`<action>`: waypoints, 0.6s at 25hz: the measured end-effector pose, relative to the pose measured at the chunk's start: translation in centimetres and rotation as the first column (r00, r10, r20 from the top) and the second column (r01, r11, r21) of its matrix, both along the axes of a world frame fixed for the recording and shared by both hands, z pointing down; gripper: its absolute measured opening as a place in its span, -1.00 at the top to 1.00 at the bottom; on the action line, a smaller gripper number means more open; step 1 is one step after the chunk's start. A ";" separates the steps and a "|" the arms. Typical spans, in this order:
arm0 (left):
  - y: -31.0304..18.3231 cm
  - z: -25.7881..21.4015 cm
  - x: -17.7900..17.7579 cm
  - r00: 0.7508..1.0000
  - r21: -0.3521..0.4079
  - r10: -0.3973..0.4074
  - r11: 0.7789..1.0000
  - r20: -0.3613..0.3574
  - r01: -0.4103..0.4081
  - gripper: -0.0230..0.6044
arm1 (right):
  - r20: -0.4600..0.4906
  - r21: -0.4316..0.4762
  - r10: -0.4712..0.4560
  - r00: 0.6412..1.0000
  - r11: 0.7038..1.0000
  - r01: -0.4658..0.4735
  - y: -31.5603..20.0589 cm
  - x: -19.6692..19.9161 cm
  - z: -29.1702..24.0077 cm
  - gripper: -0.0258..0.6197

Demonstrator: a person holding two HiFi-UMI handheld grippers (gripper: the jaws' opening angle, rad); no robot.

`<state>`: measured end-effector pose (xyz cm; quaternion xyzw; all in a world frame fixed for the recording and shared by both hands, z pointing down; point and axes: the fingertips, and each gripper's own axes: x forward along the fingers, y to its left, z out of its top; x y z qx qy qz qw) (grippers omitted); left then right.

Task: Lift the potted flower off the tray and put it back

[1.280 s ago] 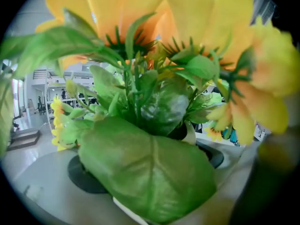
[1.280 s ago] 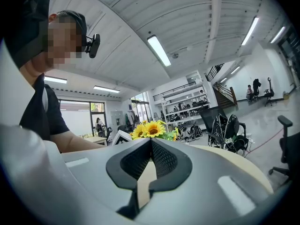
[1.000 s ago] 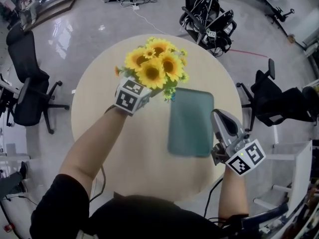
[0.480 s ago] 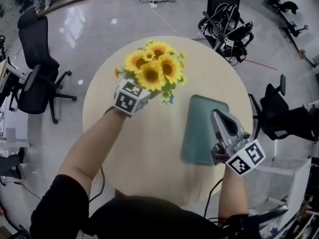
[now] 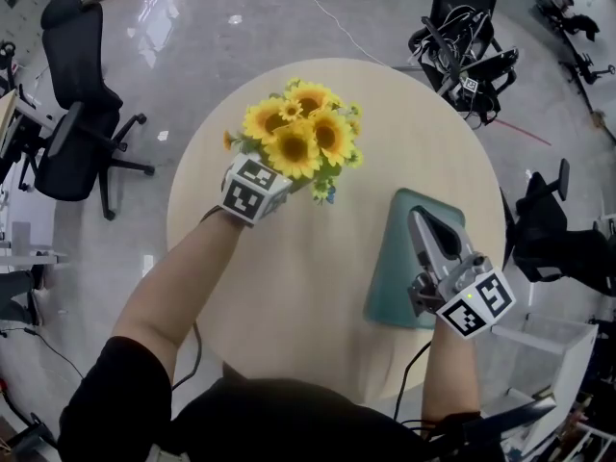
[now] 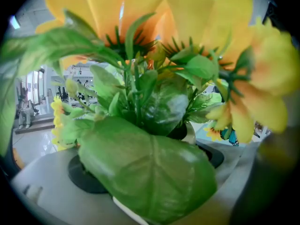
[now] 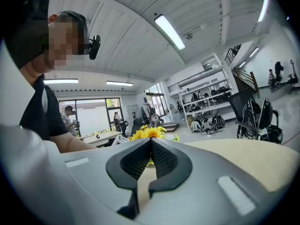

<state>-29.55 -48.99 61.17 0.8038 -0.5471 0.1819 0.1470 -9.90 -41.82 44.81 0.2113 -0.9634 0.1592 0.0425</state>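
The potted flower (image 5: 298, 135), a bunch of yellow sunflowers with green leaves, is held over the round table, left of the teal tray (image 5: 397, 269). My left gripper (image 5: 292, 177) reaches under the blooms and is shut on the pot. In the left gripper view, leaves and petals fill the picture; the left gripper (image 6: 154, 172) has a big leaf across its gap, and only a bit of the pot's rim (image 6: 189, 134) shows. My right gripper (image 5: 417, 216) lies over the tray's right part, shut and empty. The right gripper (image 7: 150, 142) points at the distant flowers (image 7: 149, 133).
The round beige table (image 5: 289, 287) stands on a glossy grey floor. Black office chairs (image 5: 82, 114) stand left, another chair with cables (image 5: 462, 46) at the upper right, and one (image 5: 553, 229) at the right. White shelving (image 5: 553, 345) is at the lower right.
The view has shifted. The flower in my left gripper is farther left of the tray than before. My right gripper, earlier at the tray's right edge, is over the tray.
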 end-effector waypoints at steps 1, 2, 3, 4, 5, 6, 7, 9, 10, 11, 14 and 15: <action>-0.1 0.6 -0.3 1.000 -0.005 0.000 1.000 -0.001 0.000 -0.71 | -0.001 -0.005 -0.003 1.000 1.000 0.003 -0.3 -0.4 0.3 0.88; -0.2 1.1 -0.5 1.000 -0.009 0.000 1.000 -0.001 0.000 -0.71 | -0.003 -0.009 -0.006 1.000 1.000 0.006 -0.5 -0.7 0.7 0.88; -0.3 1.7 -0.8 1.000 -0.011 0.001 1.000 0.000 -0.001 -0.71 | -0.004 -0.014 -0.009 1.000 1.000 0.009 -0.7 -1.1 1.1 0.88; -0.3 2.3 -1.0 1.000 -0.013 0.003 1.000 0.001 -0.003 -0.71 | -0.006 -0.019 -0.012 1.000 1.000 0.012 -0.8 -1.4 1.4 0.88; -0.4 2.8 -1.3 1.000 -0.015 0.005 1.000 0.002 -0.004 -0.71 | -0.008 -0.024 -0.014 1.000 1.000 0.014 -1.0 -1.7 1.8 0.88; -0.5 3.2 -1.4 1.000 -0.017 0.006 1.000 0.002 -0.006 -0.71 | -0.011 -0.030 -0.016 1.000 0.999 0.016 -1.2 -2.0 2.1 0.88; -0.6 3.6 -1.5 1.000 -0.021 0.008 1.000 0.001 -0.008 -0.71 | -0.015 -0.036 -0.018 1.000 0.999 0.017 -1.3 -2.2 2.4 0.88; -0.4 4.8 -1.6 1.000 -0.032 0.011 0.999 -0.004 -0.011 -0.71 | -0.025 -0.046 -0.023 0.999 0.999 0.022 -1.4 -2.6 3.3 0.88; -0.2 5.5 -1.6 1.000 -0.037 0.013 0.999 -0.004 -0.013 -0.71 | -0.030 -0.049 -0.025 0.999 0.998 0.024 -1.3 -2.7 3.8 0.88; 0.1 6.3 -1.6 1.000 -0.042 0.014 0.999 -0.002 -0.014 -0.71 | -0.033 -0.052 -0.027 0.999 0.998 0.025 -1.2 -2.7 4.3 0.88; 0.4 8.7 -1.2 1.000 -0.055 0.023 0.998 0.019 -0.022 -0.71 | -0.033 -0.059 -0.026 0.999 0.998 0.024 -1.2 -2.2 5.9 0.88; 0.2 9.5 -1.1 0.999 -0.062 0.029 0.998 0.029 -0.027 -0.71 | -0.034 -0.064 -0.026 0.999 0.998 0.024 -1.5 -2.1 6.3 0.88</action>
